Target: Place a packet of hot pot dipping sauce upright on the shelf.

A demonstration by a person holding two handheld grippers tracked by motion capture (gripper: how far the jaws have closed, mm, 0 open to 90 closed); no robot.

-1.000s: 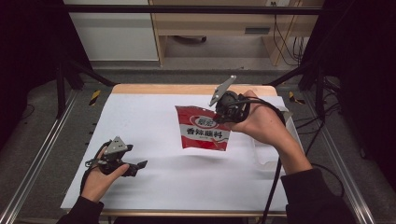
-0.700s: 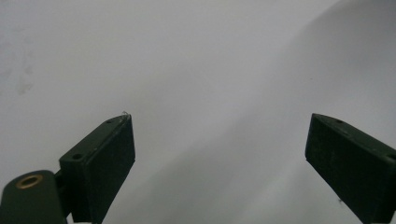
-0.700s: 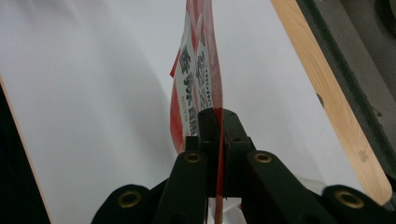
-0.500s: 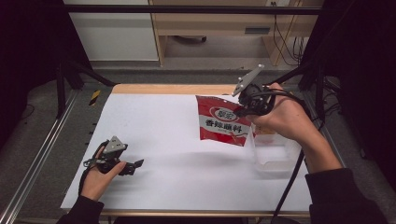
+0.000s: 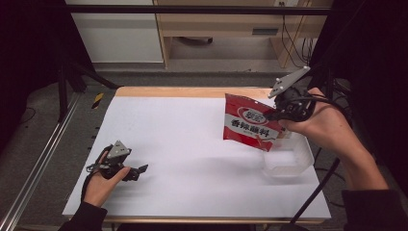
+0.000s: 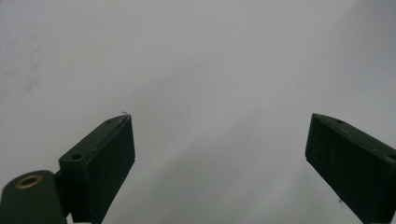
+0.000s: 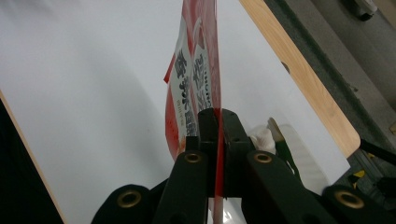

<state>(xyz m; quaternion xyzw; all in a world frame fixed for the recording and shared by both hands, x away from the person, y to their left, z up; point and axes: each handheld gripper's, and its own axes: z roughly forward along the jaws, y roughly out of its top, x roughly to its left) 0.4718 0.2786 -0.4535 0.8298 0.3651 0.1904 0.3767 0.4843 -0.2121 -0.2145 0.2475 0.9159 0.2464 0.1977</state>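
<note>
Red packet edge-on between right tongs

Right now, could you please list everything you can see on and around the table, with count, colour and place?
Snack bag: one, red with white label, held in the air over the table's right side, beside the tub.
Plastic tub: one, clear, at the table's right edge.
Table: one, white top with a wooden far edge.
Cabinet: one, white, on the floor beyond the table.
Left gripper: one, black, jaws open, resting low at the near left of the table.
Right gripper: one, black, jaws clamped on the bag's edge.
Hands: two, one on each gripper.
</note>
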